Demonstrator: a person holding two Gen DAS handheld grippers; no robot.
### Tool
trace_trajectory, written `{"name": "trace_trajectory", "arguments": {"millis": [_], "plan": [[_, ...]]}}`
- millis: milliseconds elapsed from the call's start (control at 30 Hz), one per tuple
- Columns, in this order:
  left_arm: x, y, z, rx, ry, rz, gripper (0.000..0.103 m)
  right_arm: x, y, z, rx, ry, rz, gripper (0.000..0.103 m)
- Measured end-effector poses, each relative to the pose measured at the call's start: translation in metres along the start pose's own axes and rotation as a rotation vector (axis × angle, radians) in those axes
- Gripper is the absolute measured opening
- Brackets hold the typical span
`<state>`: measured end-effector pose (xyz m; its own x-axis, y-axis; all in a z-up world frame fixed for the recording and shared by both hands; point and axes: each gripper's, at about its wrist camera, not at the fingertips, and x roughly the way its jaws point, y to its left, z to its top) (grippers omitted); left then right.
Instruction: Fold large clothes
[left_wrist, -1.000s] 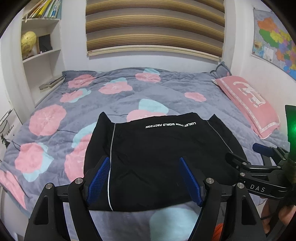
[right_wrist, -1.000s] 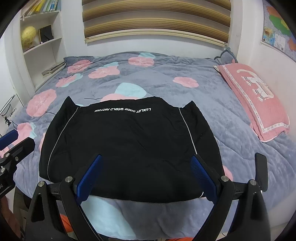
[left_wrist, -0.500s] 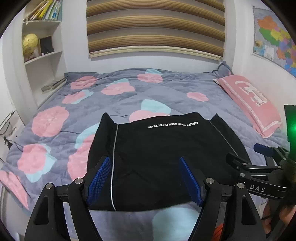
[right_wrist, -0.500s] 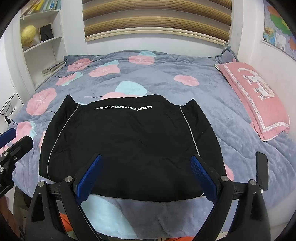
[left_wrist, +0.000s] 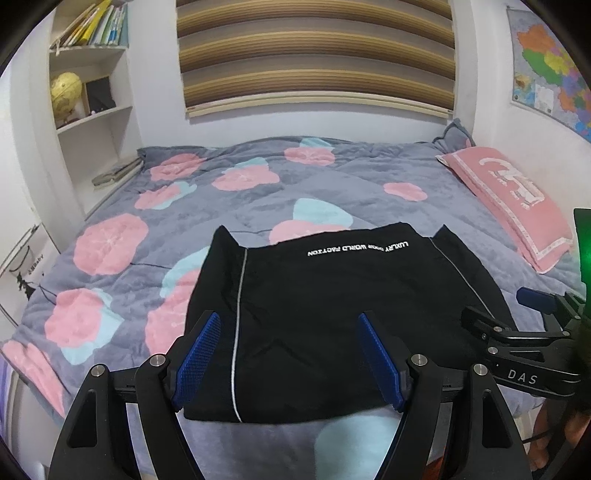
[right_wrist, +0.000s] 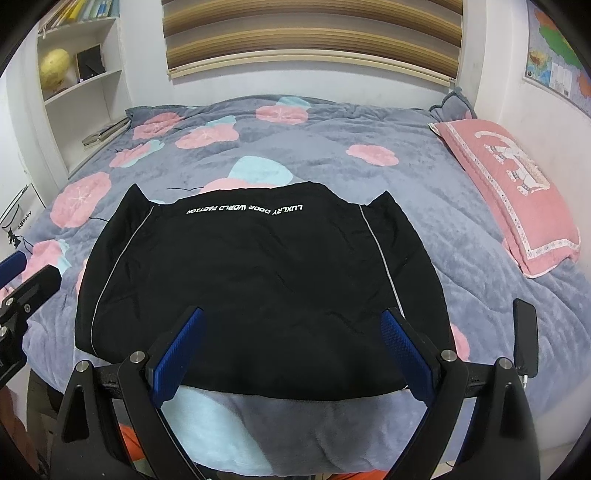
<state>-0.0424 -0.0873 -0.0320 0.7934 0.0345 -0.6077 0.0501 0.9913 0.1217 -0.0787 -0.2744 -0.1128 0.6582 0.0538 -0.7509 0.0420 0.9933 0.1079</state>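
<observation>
A black garment (left_wrist: 332, 317) with white piping and white lettering lies folded flat into a rectangle near the front edge of the bed; it also shows in the right wrist view (right_wrist: 258, 288). My left gripper (left_wrist: 290, 360) is open and empty, held above the garment's near left part. My right gripper (right_wrist: 291, 354) is open and empty, held above the garment's near edge. The right gripper also shows in the left wrist view (left_wrist: 517, 332), and the left gripper's finger in the right wrist view (right_wrist: 26, 284).
The bed has a grey quilt (left_wrist: 184, 206) with pink flowers. A pink pillow (right_wrist: 513, 184) lies at the right by the wall. White shelves (left_wrist: 92, 110) with a globe and books stand at the left. Striped blinds (left_wrist: 314, 55) hang behind the bed.
Both grippers have drawn back and risen a little from the garment. The garment has not moved. Both stay open.
</observation>
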Motion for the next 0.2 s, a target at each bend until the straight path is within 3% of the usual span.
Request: {"name": "trace_trajectory", "arguments": {"millis": [133, 200], "plan": [[-0.0042, -0.0014, -0.0002, 0.012, -0.043, 0.041, 0.078, 0.004, -0.0002, -0.0003, 0.007, 0.008, 0.003, 0.097], [-0.0036, -0.0017, -0.0001, 0.01, -0.036, 0.026, 0.078, 0.0055, -0.0002, -0.0004, 0.007, 0.011, 0.004, 0.097]]}}
